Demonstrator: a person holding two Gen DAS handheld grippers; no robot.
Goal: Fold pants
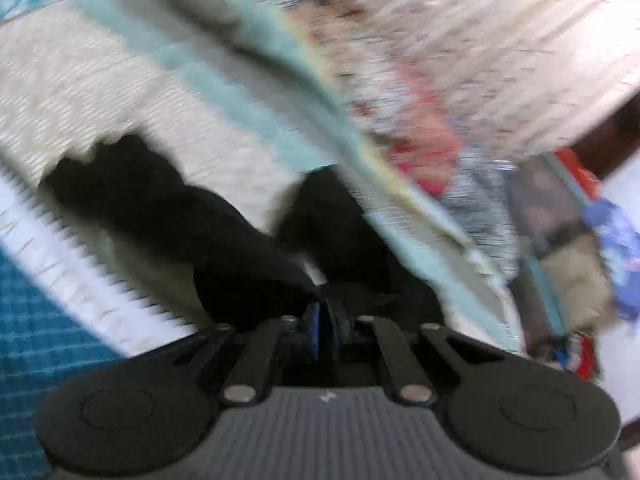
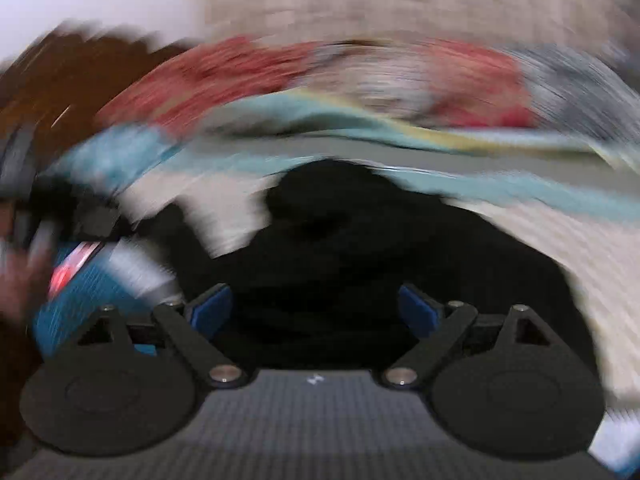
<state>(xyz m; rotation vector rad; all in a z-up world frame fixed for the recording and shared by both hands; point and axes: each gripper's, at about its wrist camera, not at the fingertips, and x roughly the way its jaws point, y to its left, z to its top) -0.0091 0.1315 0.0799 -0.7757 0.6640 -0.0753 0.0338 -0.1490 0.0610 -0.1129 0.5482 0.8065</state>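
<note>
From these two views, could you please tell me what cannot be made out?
- Left view: the pants' shape; motion blur.
- Left view: the left gripper's pinched cloth, hidden between shut pads.
- Right view: how the pants lie; blur, frame cuts them off.
- Right view: objects at left; smeared.

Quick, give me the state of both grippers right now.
Left gripper: fingers shut on the black pants.
Right gripper: open, holding nothing, black pants just ahead of it.
</note>
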